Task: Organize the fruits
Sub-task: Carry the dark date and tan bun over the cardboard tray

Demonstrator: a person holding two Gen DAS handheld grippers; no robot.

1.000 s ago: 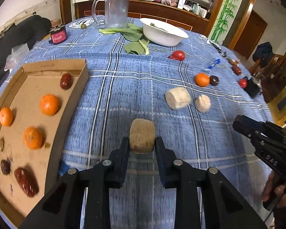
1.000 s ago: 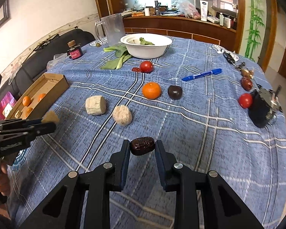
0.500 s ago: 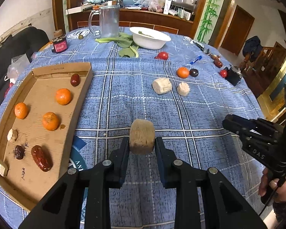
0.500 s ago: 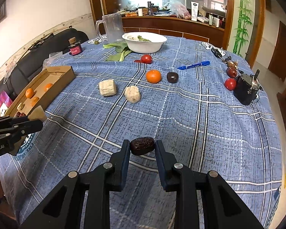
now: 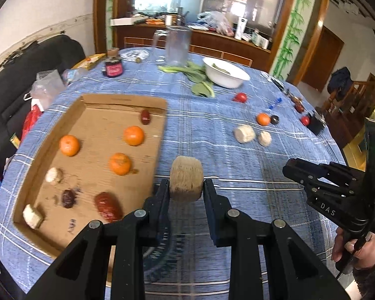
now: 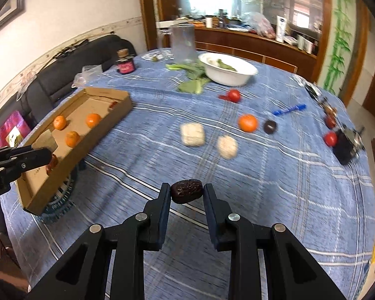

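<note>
My left gripper [image 5: 186, 191] is shut on a beige fibrous chunk [image 5: 186, 178], held above the blue cloth just right of the cardboard tray [image 5: 162, 130]. The tray holds three oranges [image 5: 133, 135], red dates [image 5: 107, 205] and pale pieces [image 5: 32, 216]. My right gripper [image 6: 187, 195] is shut on a dark date [image 6: 187, 191], held above the table's near side. It also shows in the left wrist view [image 5: 293, 171]. On the cloth lie an orange [image 6: 248, 123], a dark fruit [image 6: 270, 126], two beige chunks [image 6: 193, 134] and a tomato [image 6: 234, 95].
A white bowl [image 6: 247, 75], leafy greens [image 6: 191, 85], a glass pitcher [image 6: 183, 42] and a small dark jar [image 6: 125, 65] stand at the far side. A blue pen [image 6: 288, 109], red fruits [image 6: 330, 138] and a black object [image 6: 347, 145] lie at the right.
Both grippers have risen and pulled back, still holding their pieces. The left one has shifted toward the tray; the view now looks down on more of the table.
</note>
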